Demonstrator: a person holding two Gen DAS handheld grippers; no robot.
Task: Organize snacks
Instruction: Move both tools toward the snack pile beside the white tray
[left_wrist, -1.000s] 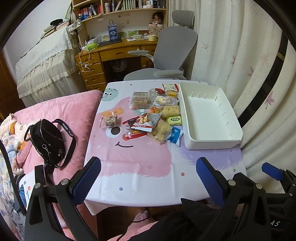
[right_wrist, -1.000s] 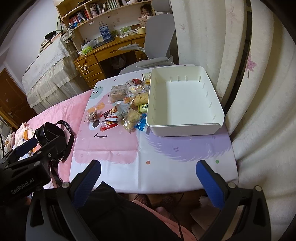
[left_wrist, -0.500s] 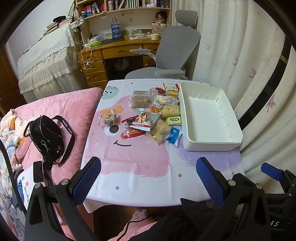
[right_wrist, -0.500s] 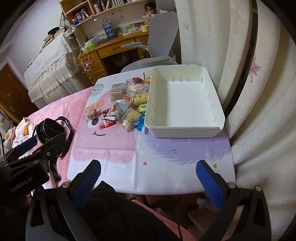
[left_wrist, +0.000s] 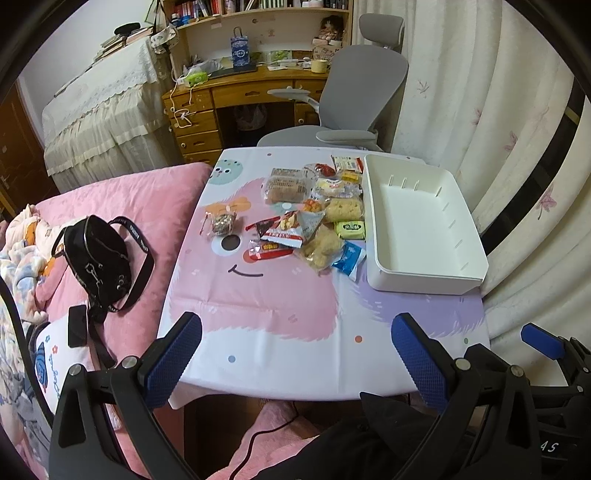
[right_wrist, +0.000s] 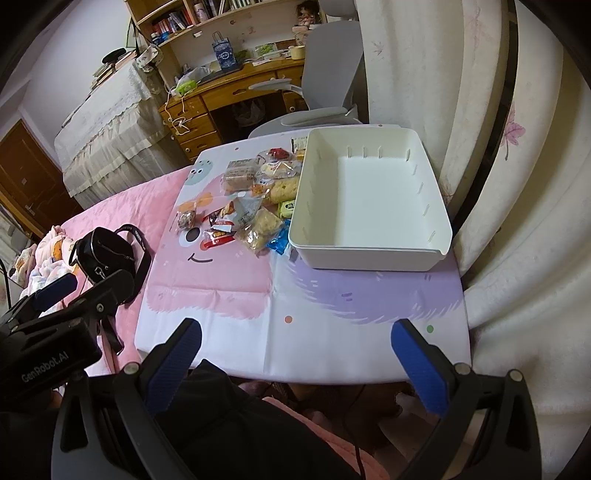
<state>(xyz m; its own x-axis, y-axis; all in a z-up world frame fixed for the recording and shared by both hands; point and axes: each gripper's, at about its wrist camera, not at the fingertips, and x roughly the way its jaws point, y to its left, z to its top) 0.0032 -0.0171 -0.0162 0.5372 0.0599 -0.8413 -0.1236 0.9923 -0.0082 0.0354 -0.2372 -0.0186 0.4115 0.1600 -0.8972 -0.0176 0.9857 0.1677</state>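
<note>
Several wrapped snacks (left_wrist: 306, 214) lie in a heap on the table's cartoon cloth (left_wrist: 258, 314), just left of an empty white bin (left_wrist: 424, 275). The heap (right_wrist: 255, 206) and the bin (right_wrist: 369, 254) also show in the right wrist view. My left gripper (left_wrist: 295, 354) is open and empty, held back over the table's near edge. My right gripper (right_wrist: 295, 358) is open and empty too, over the near edge in front of the bin. Each gripper shows at the edge of the other's view.
A pink bed with a black bag (left_wrist: 99, 258) and a phone (left_wrist: 77, 325) lies left of the table. A grey office chair (left_wrist: 354, 107) and a wooden desk (left_wrist: 236, 92) stand behind it. Curtains (left_wrist: 517, 147) hang close on the right.
Both grippers have drawn back and risen a little, so the table sits smaller and farther in both views. Nothing on the table has moved.
</note>
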